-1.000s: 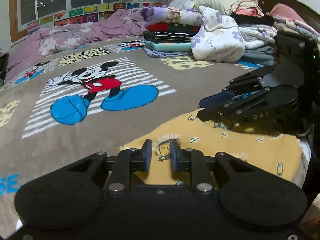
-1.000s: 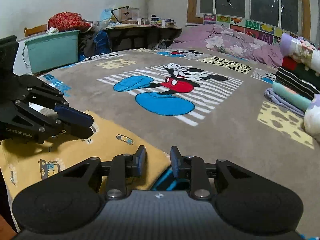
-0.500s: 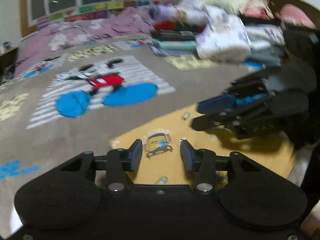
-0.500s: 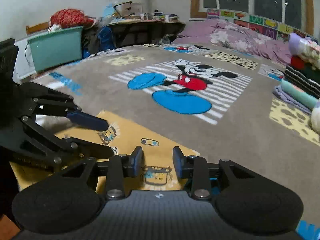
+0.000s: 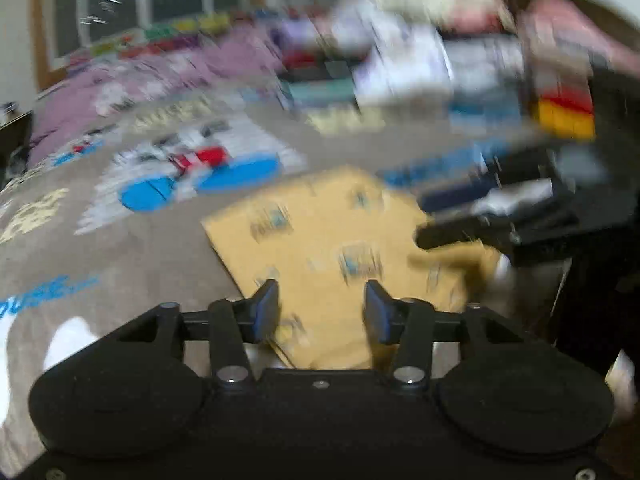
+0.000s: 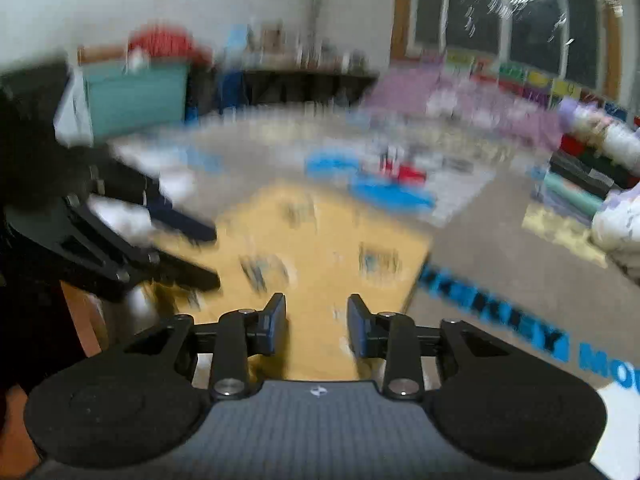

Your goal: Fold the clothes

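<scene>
A folded yellow garment (image 5: 328, 232) with small cartoon prints lies flat on the brown Mickey Mouse blanket (image 5: 120, 248). Both views are blurred by motion. My left gripper (image 5: 321, 300) hovers over the garment's near edge; its jaws are opening and nothing sits between them. The right gripper (image 5: 480, 216) shows at the right of that view, above the garment's right side. In the right wrist view my right gripper (image 6: 317, 316) is over the near edge of the garment (image 6: 320, 232), jaws opening and holding nothing. The left gripper (image 6: 172, 240) reaches in from the left there.
A pile of folded clothes (image 5: 400, 64) stands at the far right of the bed, also seen as the stack (image 6: 584, 176). A teal bin (image 6: 136, 100) and a cluttered desk stand beyond the bed. The bed's near edge lies just under both grippers.
Both grippers have drawn back from the yellow garment toward the bed's near edge, and their jaws have widened, the left far more. The garment stays flat on the blanket.
</scene>
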`<state>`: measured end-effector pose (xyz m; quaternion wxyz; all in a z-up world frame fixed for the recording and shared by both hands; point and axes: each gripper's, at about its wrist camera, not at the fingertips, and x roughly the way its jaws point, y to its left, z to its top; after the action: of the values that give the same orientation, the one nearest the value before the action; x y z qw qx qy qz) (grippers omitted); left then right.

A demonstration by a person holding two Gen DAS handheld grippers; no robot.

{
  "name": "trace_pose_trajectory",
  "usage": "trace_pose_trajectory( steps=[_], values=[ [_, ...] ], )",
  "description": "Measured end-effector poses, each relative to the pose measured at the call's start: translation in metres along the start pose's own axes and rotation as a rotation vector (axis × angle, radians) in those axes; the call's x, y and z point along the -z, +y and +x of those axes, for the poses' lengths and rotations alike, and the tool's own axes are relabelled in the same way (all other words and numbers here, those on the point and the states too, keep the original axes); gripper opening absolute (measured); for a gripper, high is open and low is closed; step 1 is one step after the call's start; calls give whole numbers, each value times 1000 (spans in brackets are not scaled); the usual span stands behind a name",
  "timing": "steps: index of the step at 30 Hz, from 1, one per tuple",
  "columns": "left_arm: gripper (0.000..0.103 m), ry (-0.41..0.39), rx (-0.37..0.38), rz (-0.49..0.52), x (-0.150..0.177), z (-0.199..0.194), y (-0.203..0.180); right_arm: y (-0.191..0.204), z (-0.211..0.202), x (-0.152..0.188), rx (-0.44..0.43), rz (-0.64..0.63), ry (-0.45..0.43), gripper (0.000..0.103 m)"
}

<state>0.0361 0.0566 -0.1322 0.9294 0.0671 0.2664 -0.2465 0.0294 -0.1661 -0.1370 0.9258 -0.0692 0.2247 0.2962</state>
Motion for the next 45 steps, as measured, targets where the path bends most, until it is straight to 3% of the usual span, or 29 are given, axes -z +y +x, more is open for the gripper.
trace_pose_trajectory(
  steps=[2, 6, 9, 13, 20, 24, 25, 27, 28, 29, 34, 37, 41, 45],
  values=[
    [60, -31, -21, -144, -1, -9, 19, -12, -6, 0, 42, 126, 4, 43],
    [60, 7, -32, -431, 4, -4, 55, -55, 4, 21, -1, 478, 53, 45],
    [63, 88, 62, -634, 11, 1, 75, -71, 11, 37, -72, 680, 56, 54],
    [66, 144, 95, -715, 13, 12, 78, -83, 18, 47, -138, 816, 50, 54],
    [66, 126, 171, -749, 1, 47, 79, -88, 47, 39, -186, 827, 62, 51],
    [63, 110, 217, -719, -4, 62, 78, -82, 61, 35, -209, 822, 43, 42],
    [59, 102, 225, -716, -2, 63, 78, -82, 66, 35, -221, 831, 38, 32],
    [45, 91, 243, -763, 4, 62, 84, -82, 68, 39, -233, 838, 28, 23],
    [28, 87, 255, -796, 8, 62, 87, -82, 66, 43, -244, 862, 4, 20],
    [19, 82, 268, -830, 12, 63, 91, -83, 64, 48, -255, 884, -20, 19],
    [13, 45, 308, -883, 12, 58, 100, -84, 62, 44, -304, 926, -61, 17],
    [13, -36, 325, -914, 7, 39, 114, -84, 65, 27, -343, 927, -92, 17],
    [13, -200, 309, -983, 6, 1, 153, -75, 90, -12, -411, 886, -98, 17],
    [13, -357, 223, -1056, 22, -44, 200, -48, 140, -61, -511, 820, -73, 17]
  ],
)
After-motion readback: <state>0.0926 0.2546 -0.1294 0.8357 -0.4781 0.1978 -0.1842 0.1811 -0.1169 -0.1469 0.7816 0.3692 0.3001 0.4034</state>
